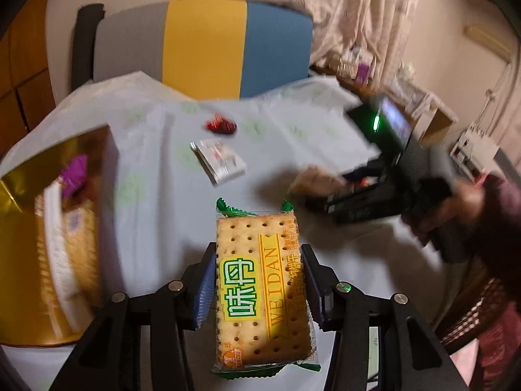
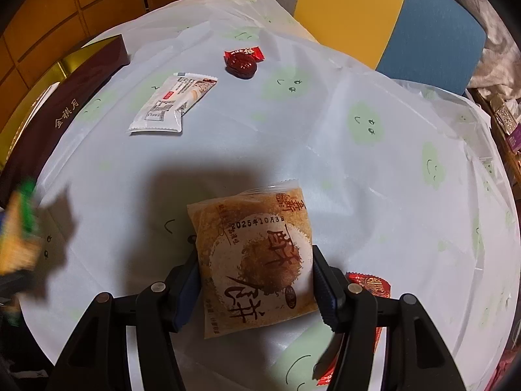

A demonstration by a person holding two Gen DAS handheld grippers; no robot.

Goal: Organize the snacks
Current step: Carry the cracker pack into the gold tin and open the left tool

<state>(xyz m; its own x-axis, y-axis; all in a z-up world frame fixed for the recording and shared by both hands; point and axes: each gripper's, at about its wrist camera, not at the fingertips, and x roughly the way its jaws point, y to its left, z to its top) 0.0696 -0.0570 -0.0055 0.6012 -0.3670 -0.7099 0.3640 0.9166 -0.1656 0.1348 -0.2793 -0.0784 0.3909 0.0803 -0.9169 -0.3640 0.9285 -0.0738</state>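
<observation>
A cracker packet [image 1: 262,290] with a green-edged wrapper sits clamped between the blue pads of the left gripper [image 1: 259,280], lifted clear of the tabletop [image 1: 156,228]. In the right wrist view, a brown pastry packet [image 2: 257,267] lies between the fingers of the right gripper [image 2: 255,280], both pads pressing its sides as it rests on the pale, green-printed cover. Just beside that gripper's right finger lies a red wrapper [image 2: 368,285], partly hidden. Farther out on the tabletop, a white sachet [image 2: 172,104] lies flat, with a red-wrapped candy [image 2: 242,62] near it, the two apart. A gold box [image 1: 55,238] with a dark maroon side stands at the left edge of the tabletop, snacks inside it too blurred to identify. Beyond the tabletop stands a chair [image 1: 202,45] in grey, yellow and blue.
</observation>
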